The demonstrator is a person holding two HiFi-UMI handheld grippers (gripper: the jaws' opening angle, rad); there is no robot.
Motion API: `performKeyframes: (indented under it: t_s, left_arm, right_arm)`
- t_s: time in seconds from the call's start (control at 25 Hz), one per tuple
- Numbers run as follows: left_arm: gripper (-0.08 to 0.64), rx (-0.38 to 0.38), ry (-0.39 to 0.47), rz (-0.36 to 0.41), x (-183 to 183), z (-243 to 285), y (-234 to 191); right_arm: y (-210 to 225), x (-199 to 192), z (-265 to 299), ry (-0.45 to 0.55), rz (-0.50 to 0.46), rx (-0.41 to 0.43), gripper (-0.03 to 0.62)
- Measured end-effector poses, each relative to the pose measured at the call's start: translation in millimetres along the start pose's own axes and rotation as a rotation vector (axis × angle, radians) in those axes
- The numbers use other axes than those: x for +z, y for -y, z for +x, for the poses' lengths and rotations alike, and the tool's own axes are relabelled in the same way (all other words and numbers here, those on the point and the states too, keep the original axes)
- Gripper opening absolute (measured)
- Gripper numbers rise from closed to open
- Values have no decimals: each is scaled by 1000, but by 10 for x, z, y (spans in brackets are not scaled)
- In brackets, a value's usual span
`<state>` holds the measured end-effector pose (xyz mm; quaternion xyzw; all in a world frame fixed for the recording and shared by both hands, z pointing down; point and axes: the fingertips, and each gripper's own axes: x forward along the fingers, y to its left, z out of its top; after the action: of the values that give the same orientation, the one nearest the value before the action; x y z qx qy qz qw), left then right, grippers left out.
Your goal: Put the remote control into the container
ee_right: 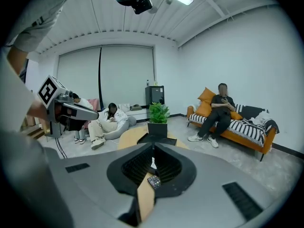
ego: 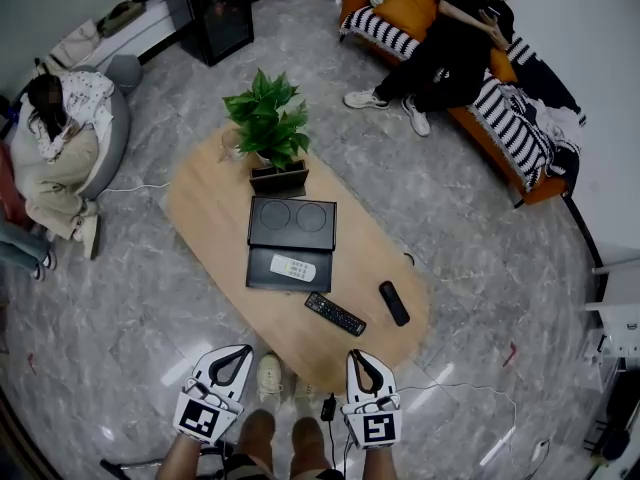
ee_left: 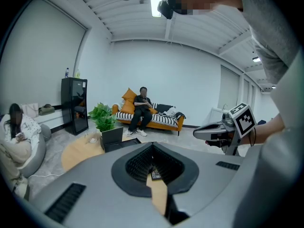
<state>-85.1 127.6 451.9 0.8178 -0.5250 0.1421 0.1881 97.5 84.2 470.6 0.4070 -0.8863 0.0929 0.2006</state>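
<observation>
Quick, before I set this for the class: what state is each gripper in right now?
Left gripper: closed, holding nothing.
Right gripper: closed, holding nothing.

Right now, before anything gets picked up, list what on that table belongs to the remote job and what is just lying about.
For the job: long black remote, small black remote, black container, white remote already lying in it.
Just lying about: potted plant, orange sofa, black cabinet.
</observation>
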Motion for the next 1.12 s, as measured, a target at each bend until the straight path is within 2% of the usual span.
performKeyframes:
  t_s: [0.28,0.48,0.92,1.04,1.12]
  left_arm:
    - [8,-6,-3,5,-20,16,107]
    - [8,-17,-12,41,-57,64,219]
    - [9,-111,-26,117,-50,387,506]
    - [9,-143,-38,172,-79,569,584]
    - [9,-174,-62,259,-133,722,641]
  right_arm:
    - [21,-40,-46,5,26,28,11]
    - [51,-108,-98,3,20,39,12]
    - [287,-272,-320,0,51,0,11]
    - [384,-348,-421,-5,64,-21,11]
    - [464,-397,-498,-8,80,-45,11]
